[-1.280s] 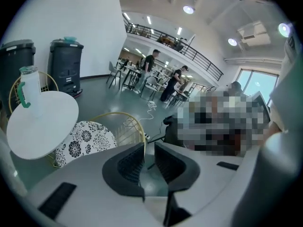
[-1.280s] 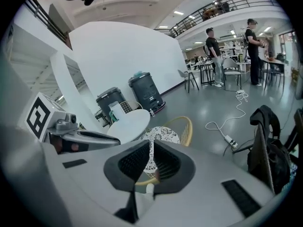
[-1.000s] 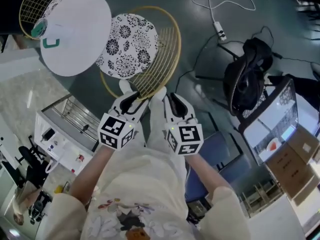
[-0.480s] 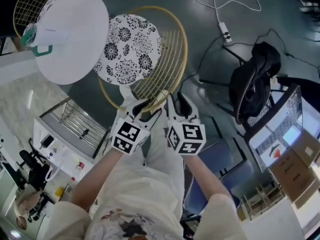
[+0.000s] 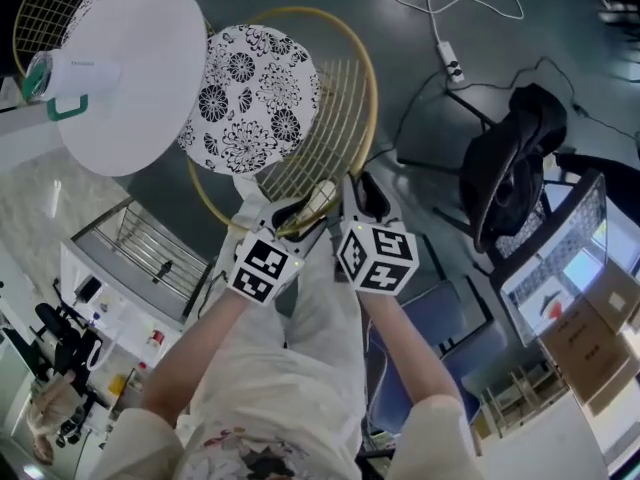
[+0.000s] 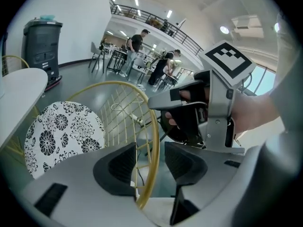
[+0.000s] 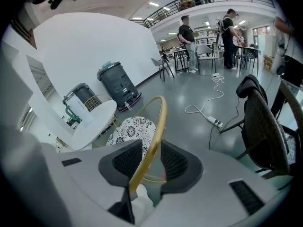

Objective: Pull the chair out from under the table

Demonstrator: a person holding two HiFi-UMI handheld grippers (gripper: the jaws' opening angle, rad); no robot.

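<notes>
The chair has a gold wire back with a round rim (image 5: 356,88) and a black-and-white floral cushion (image 5: 250,93). Its seat sits partly under the round white table (image 5: 140,88). My left gripper (image 5: 300,208) straddles the rim's near arc. In the left gripper view the gold rim (image 6: 154,136) runs up between the jaws of the left gripper (image 6: 149,160), which are opening, with a gap beside the rim. My right gripper (image 5: 358,190) is just to its right. In the right gripper view the rim (image 7: 158,122) passes between the spread pads of the right gripper (image 7: 151,161).
A cup with a green handle (image 5: 60,73) lies on the table. A second wire chair (image 5: 40,8) stands behind it. A black office chair (image 5: 505,168) is at the right, with a power strip and white cable (image 5: 450,63) on the floor and a screen (image 5: 560,253). People (image 7: 187,32) stand far off.
Both grippers have come down toward the chair back, and their jaws have spread. The gold rim now lies between each pair of jaws.
</notes>
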